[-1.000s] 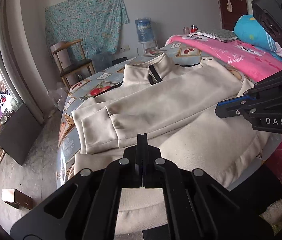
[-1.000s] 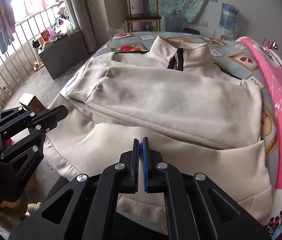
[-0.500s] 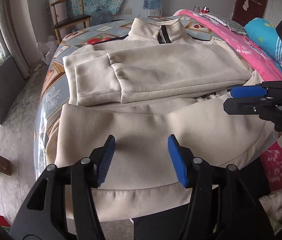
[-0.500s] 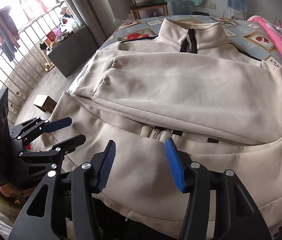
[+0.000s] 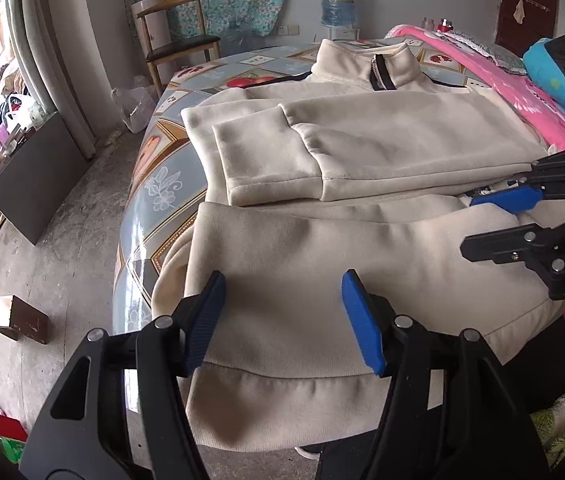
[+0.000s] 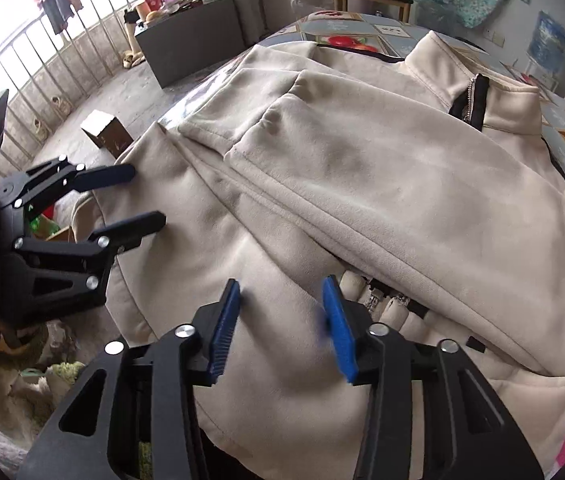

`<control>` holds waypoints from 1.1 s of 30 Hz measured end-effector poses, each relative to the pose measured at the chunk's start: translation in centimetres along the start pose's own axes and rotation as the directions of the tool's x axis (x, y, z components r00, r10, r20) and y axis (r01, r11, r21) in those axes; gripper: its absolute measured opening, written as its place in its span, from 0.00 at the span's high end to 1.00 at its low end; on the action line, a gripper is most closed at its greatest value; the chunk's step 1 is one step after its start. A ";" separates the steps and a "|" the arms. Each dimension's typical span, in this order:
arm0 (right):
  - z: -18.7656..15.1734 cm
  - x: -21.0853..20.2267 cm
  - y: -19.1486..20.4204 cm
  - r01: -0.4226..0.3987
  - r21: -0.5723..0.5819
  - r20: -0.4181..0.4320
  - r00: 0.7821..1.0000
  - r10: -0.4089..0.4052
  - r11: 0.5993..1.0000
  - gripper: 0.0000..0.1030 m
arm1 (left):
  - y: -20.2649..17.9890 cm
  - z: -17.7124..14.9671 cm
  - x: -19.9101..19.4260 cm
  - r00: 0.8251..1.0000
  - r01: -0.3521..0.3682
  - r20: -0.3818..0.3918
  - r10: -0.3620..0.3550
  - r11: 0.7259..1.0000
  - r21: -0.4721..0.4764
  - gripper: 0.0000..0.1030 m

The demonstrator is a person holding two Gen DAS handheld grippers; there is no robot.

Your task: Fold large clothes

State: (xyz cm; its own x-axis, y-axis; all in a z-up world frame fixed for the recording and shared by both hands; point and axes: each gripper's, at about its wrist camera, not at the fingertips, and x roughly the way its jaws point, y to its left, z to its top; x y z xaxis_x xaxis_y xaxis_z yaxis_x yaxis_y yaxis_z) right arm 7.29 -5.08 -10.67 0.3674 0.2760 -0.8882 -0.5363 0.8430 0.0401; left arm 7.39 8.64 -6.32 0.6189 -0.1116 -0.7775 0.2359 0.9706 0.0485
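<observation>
**A:** Left wrist view gets way more of the room: the round table (image 5: 150, 184) with its patterned cover, a pink blanket (image 5: 522, 92) on the right, a wooden chair (image 5: 174, 36) and a water jug (image 5: 336, 2) at the back wall. The right wrist one swaps that for a barred window (image 6: 22, 48) and a cardboard box (image 6: 106, 134) on the floor.

**B:** And the jacket?

**A:** Cream zip jacket (image 5: 342, 160) lies flat on the table, collar at the far side, both sleeves folded across the chest, hem hanging over the near edge. Only the right wrist view shows the zipper peeking out under the sleeves.

**B:** Grippers?

**A:** Left gripper (image 5: 282, 316) points steeply down over the hem at the jacket's left side. Jaws have just been opening and stand apart, fabric under them, nothing pinched. Right gripper (image 6: 282, 320) tilts down over the lower front, near the zipper. Its jaws have just been closing, one pad's blurred, but there's a gap and no cloth caught between.
</observation>
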 end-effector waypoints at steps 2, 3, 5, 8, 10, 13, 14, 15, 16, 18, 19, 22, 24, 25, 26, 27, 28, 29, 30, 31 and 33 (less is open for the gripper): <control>-0.4 -0.1 0.4 0.012 -0.013 0.003 1.000 -0.012 1.000 0.86 | 0.2 0.1 0.2 1.000 0.004 0.013 -0.004 1.000 -0.001 0.44; -0.6 -0.3 0.5 0.015 -0.013 0.007 1.000 -0.015 1.000 0.89 | 0.3 0.2 0.4 1.000 0.006 0.020 -0.006 1.000 -0.001 0.44; -0.8 -1.0 0.9 0.036 -0.019 0.036 0.999 -0.035 0.999 0.94 | 0.4 0.2 0.5 0.999 0.008 0.035 -0.008 1.000 -0.001 0.51; -0.5 -2.8 1.1 0.060 -0.005 0.101 0.993 -0.059 0.998 0.95 | 0.6 0.3 0.5 0.998 0.001 0.056 -0.001 1.000 0.006 0.79; 0.0 -4.1 1.1 0.063 0.011 0.138 0.988 -0.064 0.998 0.95 | 0.7 0.5 0.5 0.999 -0.005 0.053 0.004 1.000 0.010 0.97; 0.6 -5.9 1.2 0.109 0.014 0.193 0.975 -0.110 0.994 0.95 | 1.1 1.3 -1.8 0.992 -0.037 0.121 0.036 0.999 0.004 1.00; 0.8 -6.3 1.1 0.117 0.021 0.208 0.971 -0.118 0.993 0.95 | 1.3 1.6 -2.7 0.987 -0.058 0.151 0.056 0.998 0.004 1.00; 1.0 -6.5 1.1 0.128 0.023 0.218 0.967 -0.130 0.991 0.95 | 1.5 1.9 -3.5 0.982 -0.075 0.175 0.074 0.997 0.001 1.00; 1.1 -6.4 1.0 0.143 0.024 0.221 0.964 -0.145 0.989 0.95 | 1.8 2.1 -3.9 0.979 -0.084 0.187 0.083 0.996 -0.002 1.00; 1.3 -5.1 0.5 0.156 0.032 0.209 0.965 -0.159 0.987 0.95 | 2.4 2.3 -3.4 0.979 -0.098 0.176 0.098 0.995 -0.011 1.00; 1.5 -4.0 0.3 0.167 0.030 0.195 0.966 -0.169 0.986 0.95 | 2.7 2.2 -2.7 0.983 -0.099 0.155 0.100 0.995 -0.018 1.00; 1.3 -0.8 -0.7 0.147 0.049 0.134 0.979 -0.152 0.988 0.95 | 3.5 1.8 -1.8 0.992 -0.057 0.114 0.062 0.997 -0.052 1.00; 1.2 -0.9 -0.6 0.150 0.048 0.145 0.977 -0.155 0.988 0.95 | 3.6 1.6 -2.3 0.993 -0.028 0.116 0.035 0.998 -0.059 1.00; 1.2 -1.5 -0.4 0.161 0.038 0.163 0.973 -0.165 0.986 0.95 | 3.5 1.6 -2.7 0.992 -0.005 0.124 0.011 0.998 -0.056 1.00; 1.3 -1.8 -0.2 0.167 0.032 0.172 0.970 -0.170 0.986 0.95 | 3.4 1.6 -3.1 0.991 0.022 0.131 -0.015 0.998 -0.051 1.00; 1.4 -1.8 -0.2 0.170 0.028 0.174 0.970 -0.172 0.985 0.95 | 3.0 1.6 -3.4 0.990 0.053 0.132 -0.047 0.998 -0.045 1.00; 1.4 -1.4 -0.3 0.172 0.024 0.166 0.971 -0.174 0.985 0.95 | 2.7 1.7 -3.5 0.988 0.093 0.128 -0.087 0.995 -0.036 1.00; 1.3 -0.7 -0.3 0.174 0.020 0.154 0.973 -0.175 0.985 0.95 | 2.2 1.8 -3.4 0.984 0.137 0.123 -0.132 0.990 -0.027 0.99; 1.2 0.2 -0.5 0.170 0.018 0.137 0.976 -0.170 0.985 0.95 | 1.6 1.9 -3.2 0.979 0.172 0.119 -0.169 0.985 -0.022 0.96; 1.1 1.0 -0.7 0.158 0.019 0.122 0.980 -0.159 0.987 0.95 | 1.0 2.1 -2.8 0.973 0.208 0.103 -0.206 0.978 -0.014 0.90; 0.8 1.1 -0.8 0.148 0.029 0.140 0.979 -0.151 0.989 0.95 | -0.8 2.3 -1.4 0.963 0.263 0.047 -0.264 0.964 0.024 0.81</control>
State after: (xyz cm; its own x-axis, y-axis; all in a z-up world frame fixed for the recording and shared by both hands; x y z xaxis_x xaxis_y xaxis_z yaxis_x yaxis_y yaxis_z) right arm 8.71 -5.11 -11.30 0.5469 0.2075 -0.8111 -0.4537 0.8876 -0.0788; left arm 8.01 7.49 -3.81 0.5688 -0.3740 -0.7325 0.4084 0.9015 -0.1431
